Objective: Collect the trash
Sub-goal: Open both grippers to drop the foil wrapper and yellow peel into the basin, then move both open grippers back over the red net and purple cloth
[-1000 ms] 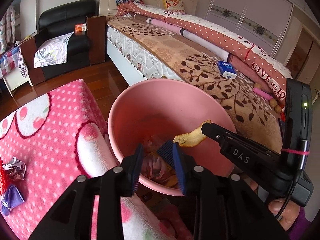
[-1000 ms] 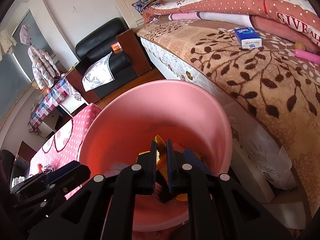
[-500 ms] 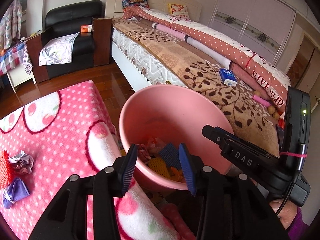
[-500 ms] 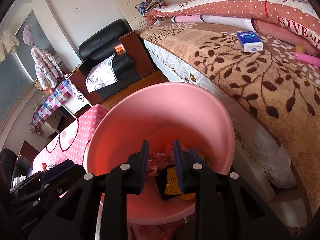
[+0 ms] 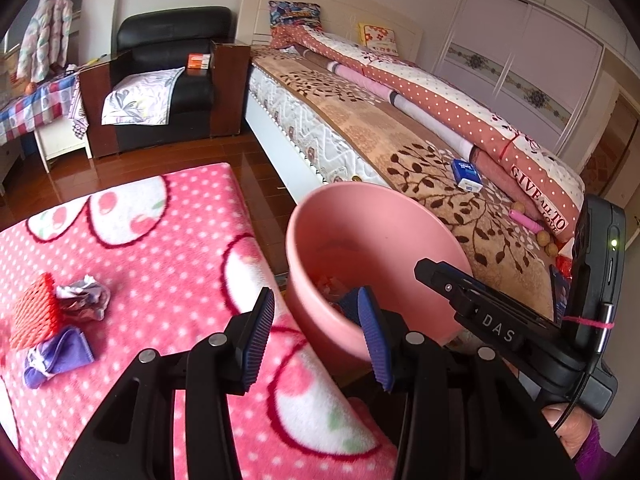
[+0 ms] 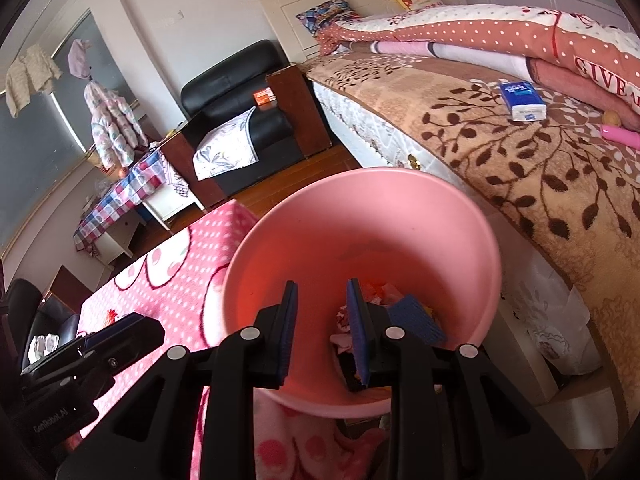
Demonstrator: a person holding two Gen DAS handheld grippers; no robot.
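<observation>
We take the pink bin [image 5: 372, 264] as our landmark: it stands on the floor between the pink dotted blanket [image 5: 132, 240] and the bed [image 5: 400, 136]. Well to the left of the bin, on the blanket, we see what is left to collect: a red foam net [image 5: 34, 312], a crumpled silvery wrapper [image 5: 86, 298] touching it, and a purple wrapper [image 5: 60, 354] just below those two. Inside the bin we already see a small heap of scraps [image 6: 384, 304], reddish and yellow bits with a dark blue piece among them, so we judge the job partly done, with at least three pieces on the blanket still to fetch. Our left gripper [image 5: 316, 336] hangs over the bin's near rim, straddling the gap between blanket and bin; its jaws have just been opening and stand well apart with nothing between them, so it is released and empty. To the right, our right gripper [image 6: 322, 328] points down into the bin's mouth; its jaws have also just been opening, to a narrower gap, and we see only the bin's wall and the heap beyond them, nothing pinched, so it too has let go.
</observation>
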